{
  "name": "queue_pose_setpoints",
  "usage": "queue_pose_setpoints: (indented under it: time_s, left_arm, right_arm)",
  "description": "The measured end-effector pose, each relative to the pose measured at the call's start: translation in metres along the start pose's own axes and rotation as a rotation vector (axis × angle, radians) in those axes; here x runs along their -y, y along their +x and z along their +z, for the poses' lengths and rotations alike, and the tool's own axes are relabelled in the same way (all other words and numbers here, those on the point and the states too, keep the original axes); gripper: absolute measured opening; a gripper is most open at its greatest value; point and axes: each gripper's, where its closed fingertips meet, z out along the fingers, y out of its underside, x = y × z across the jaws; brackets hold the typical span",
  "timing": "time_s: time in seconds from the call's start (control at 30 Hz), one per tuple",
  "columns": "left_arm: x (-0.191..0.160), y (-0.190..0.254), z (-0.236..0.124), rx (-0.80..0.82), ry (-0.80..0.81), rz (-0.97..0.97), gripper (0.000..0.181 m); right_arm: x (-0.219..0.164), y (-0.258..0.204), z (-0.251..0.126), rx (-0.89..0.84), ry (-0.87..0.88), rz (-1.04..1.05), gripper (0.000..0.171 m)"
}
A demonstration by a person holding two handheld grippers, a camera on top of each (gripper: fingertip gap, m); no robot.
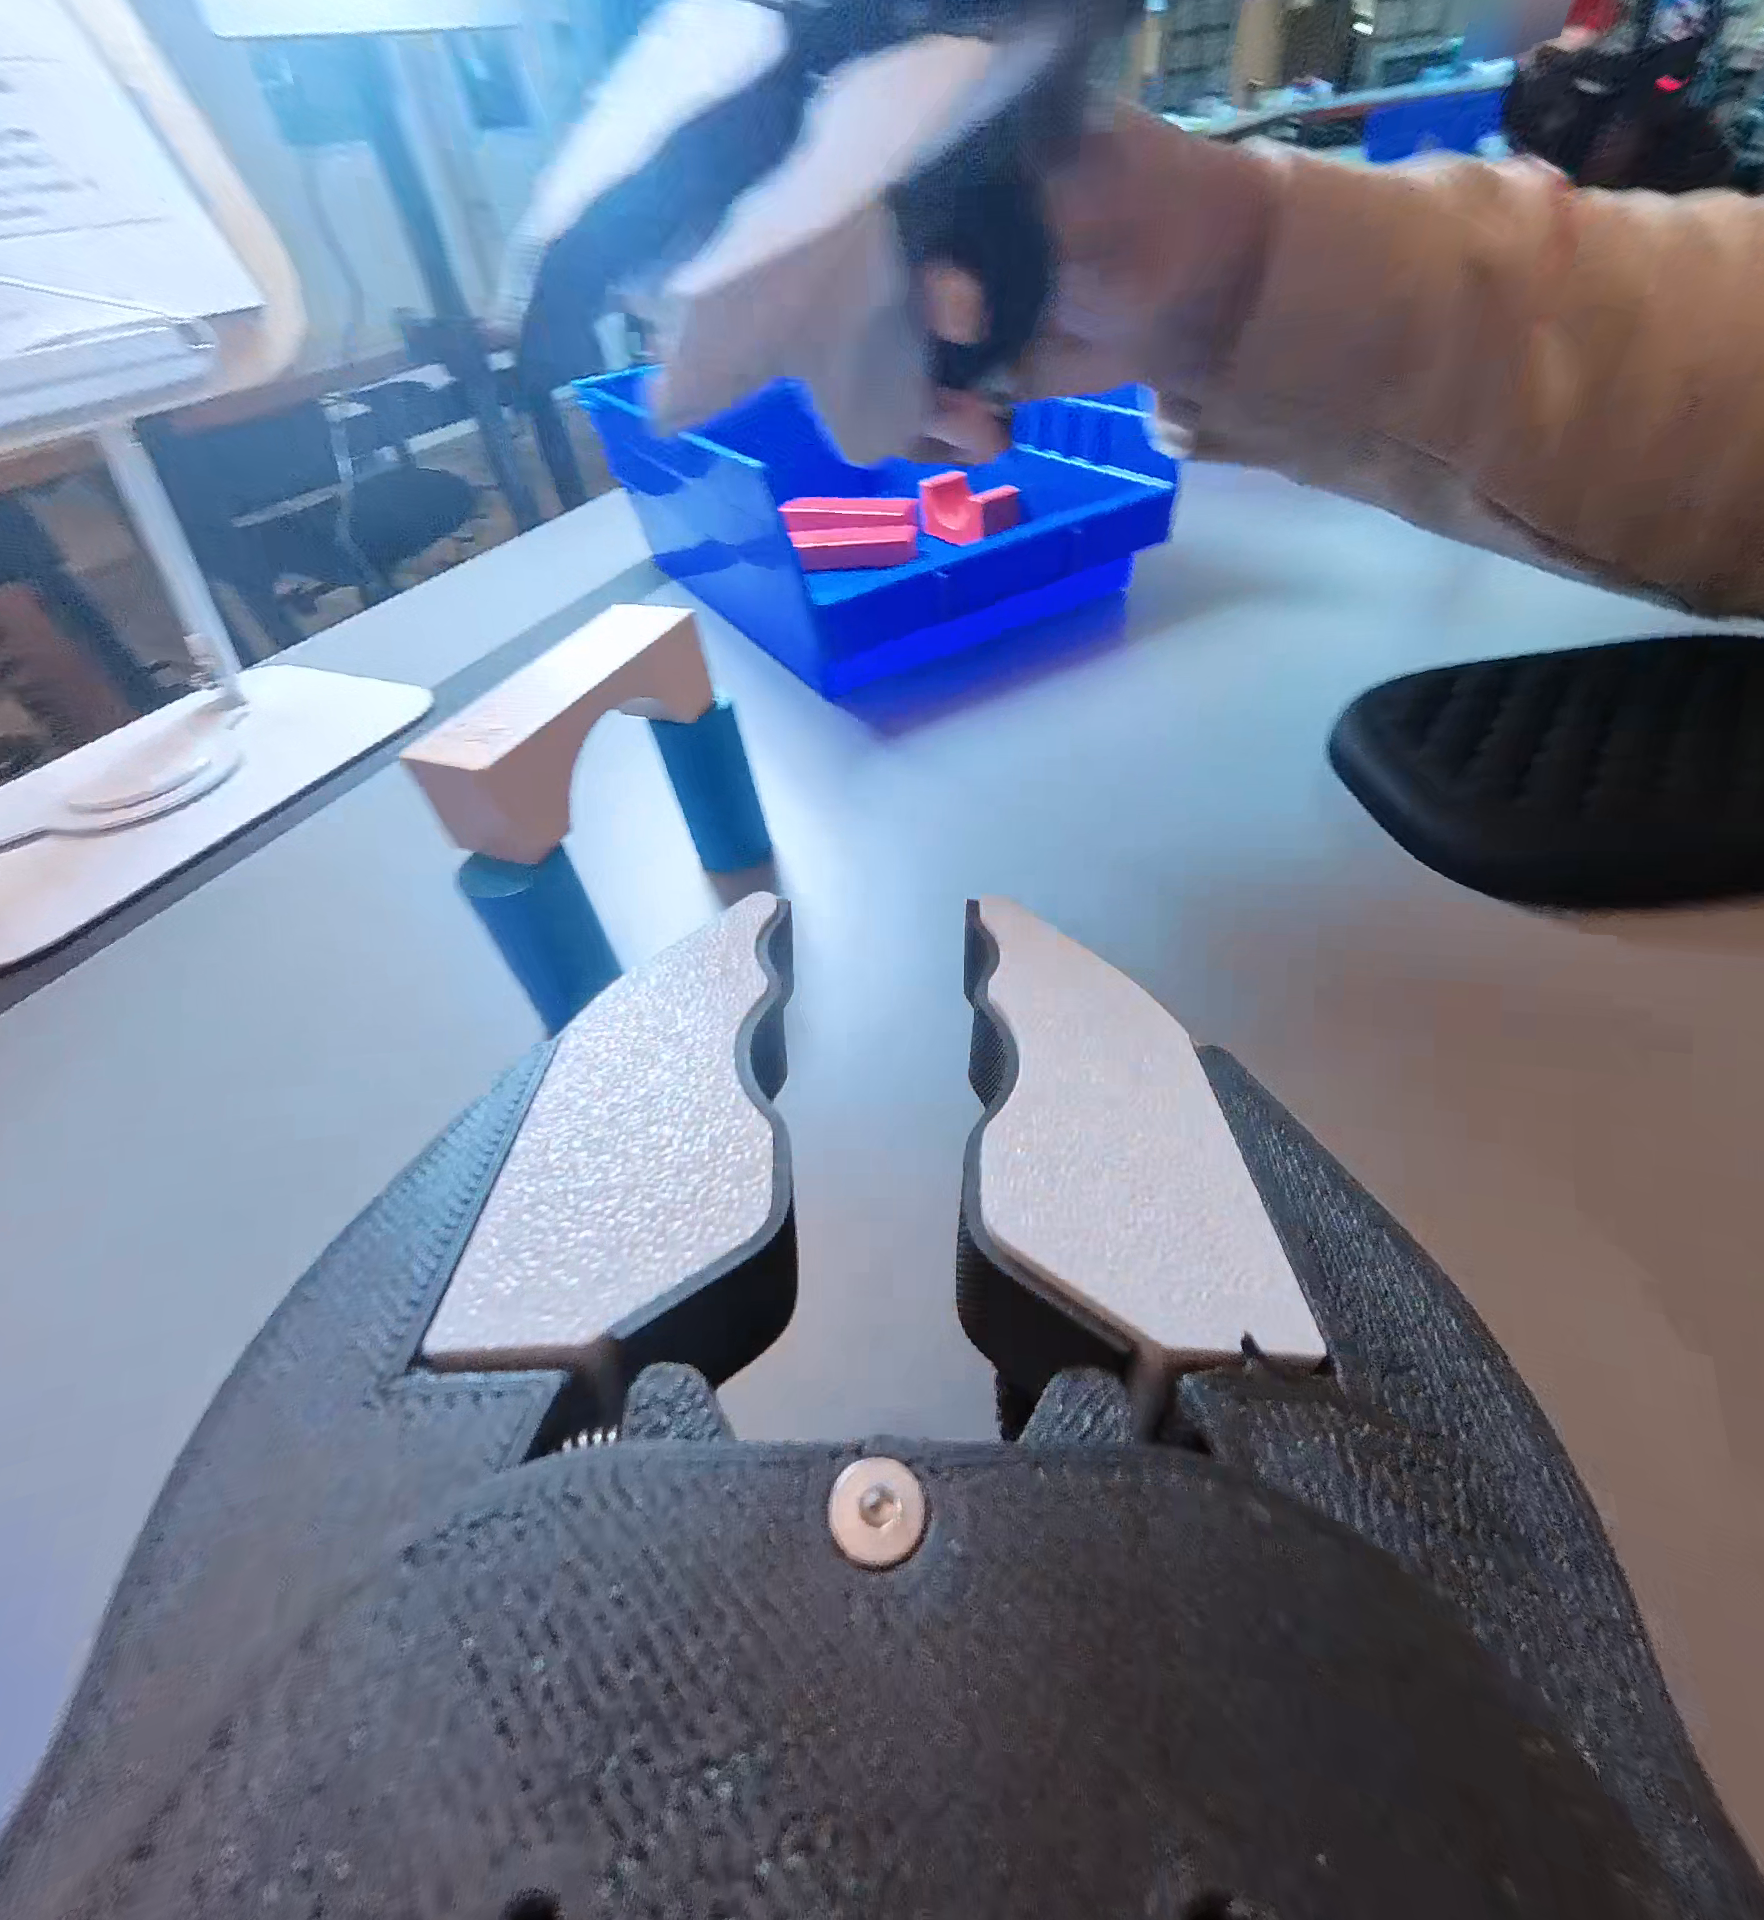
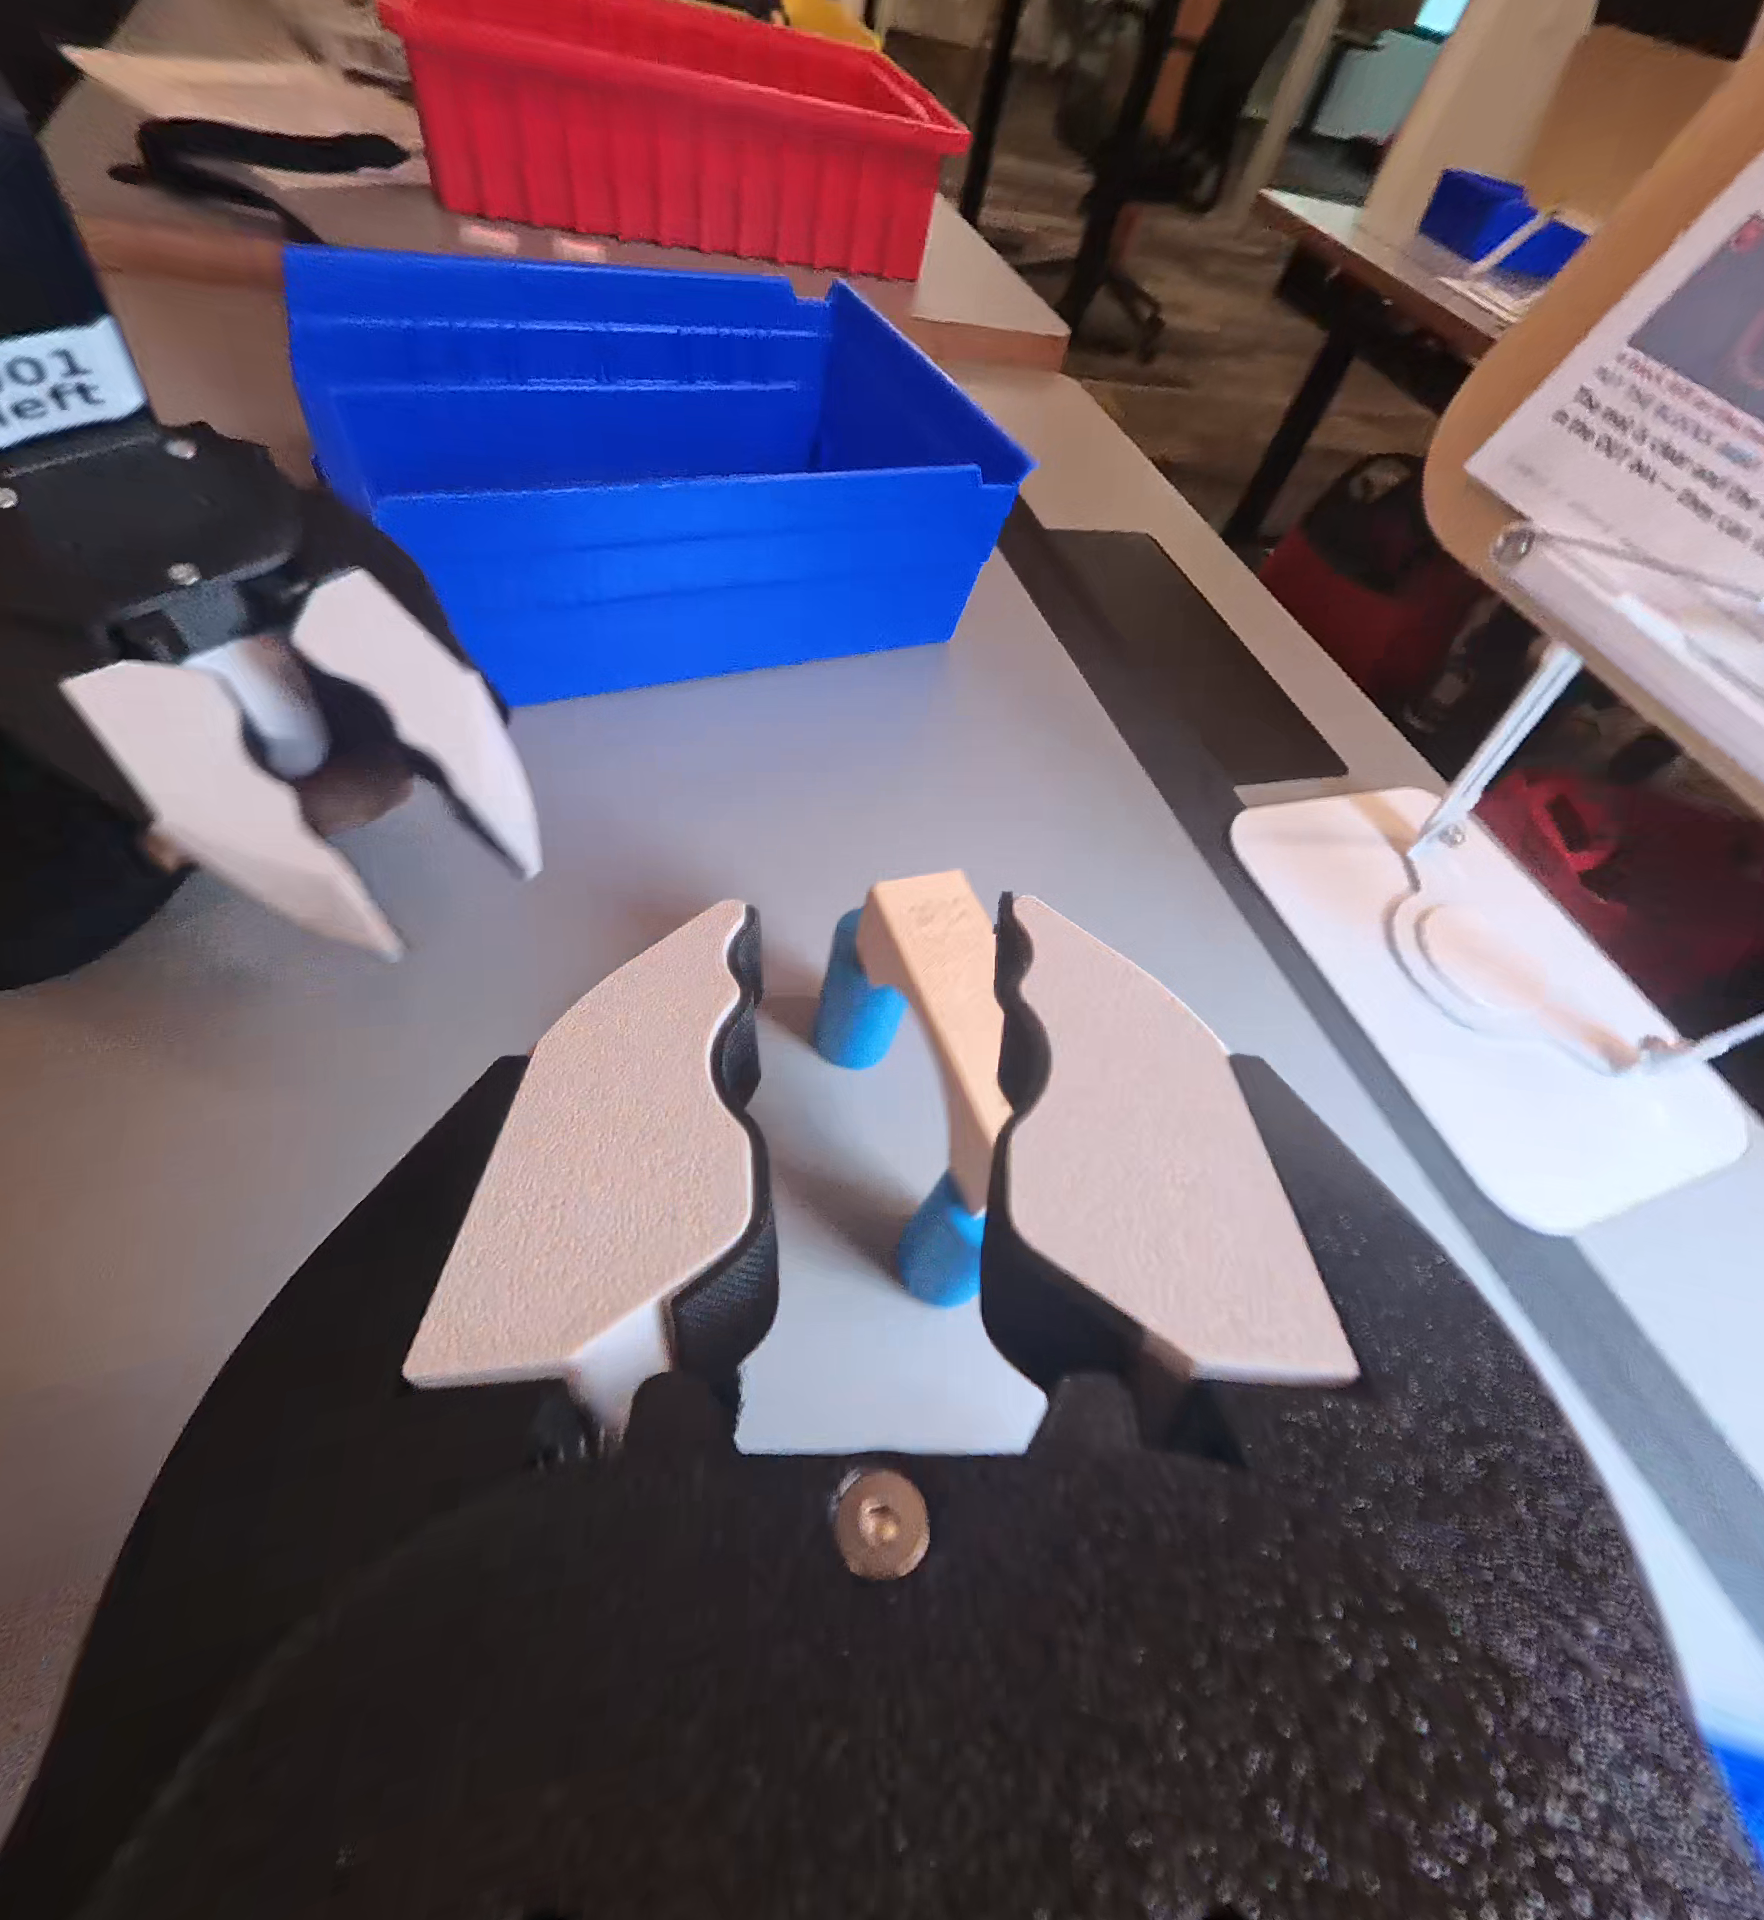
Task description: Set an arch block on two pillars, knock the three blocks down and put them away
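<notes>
Hovering your right gripper [image 2: 878, 956], jaws parted and empty, over the arch block [image 2: 945, 1023], you are readying the knock-down.

Tan arch block [image 2: 945, 1013], blue pillars [image 2: 857, 1003], blue bin [image 2: 670, 566], red bin [image 2: 670, 145].

- arch block [image 1: 545, 717]: plain light wood, flat top, curved cutout underneath. Lies level across the tops of both pillars, one foot on each, foot of near end overhanging its pillar a bit.
- near pillar [image 1: 543, 951]: blue cylinder, upright on grey table [image 1: 1013, 831], under arch's near foot.
- far pillar [image 1: 712, 784]: same blue cylinder, upright, under the far foot.
- open gap between the pillars below the arch; in the right wrist view the arch [image 2: 945, 1003] reads end-on, spanning both pillars [image 2: 945, 1252] [image 2: 857, 1003].
</notes>
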Motion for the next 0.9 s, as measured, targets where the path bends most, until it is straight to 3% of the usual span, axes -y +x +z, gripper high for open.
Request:
queue_pose_setpoints:
  time_s: [0.03,0.27,0.4,0.57,0.63,0.9]
  left_arm:
    - [0.000,-0.006,-0.001,0.029,0.001,-0.015,0.032]
    - [-0.004,-0.028,-0.004,0.152,-0.013,-0.049,0.042]
    - [-0.015,-0.041,-0.007,0.218,-0.068,-0.054,0.051]
    - [-0.021,-0.058,-0.017,0.293,-0.101,-0.070,0.054]
    - [-0.027,-0.061,-0.018,0.303,-0.125,-0.107,0.056]
    - [-0.042,-0.063,-0.014,0.315,-0.214,-0.122,0.070]
  right_arm:
    - [-0.007,-0.006,-0.004,-0.028,0.007,0.022,0.042]
    - [-0.080,-0.020,-0.030,-0.276,-0.067,0.157,0.040]
    - [-0.096,-0.007,-0.048,-0.377,-0.115,0.159,0.010]
    - [-0.104,-0.013,-0.057,-0.397,-0.178,0.215,0.000]
    - [-0.111,-0.018,-0.058,-0.407,-0.203,0.210,0.004]
    - [-0.127,-0.022,-0.051,-0.390,-0.243,0.196,0.061]
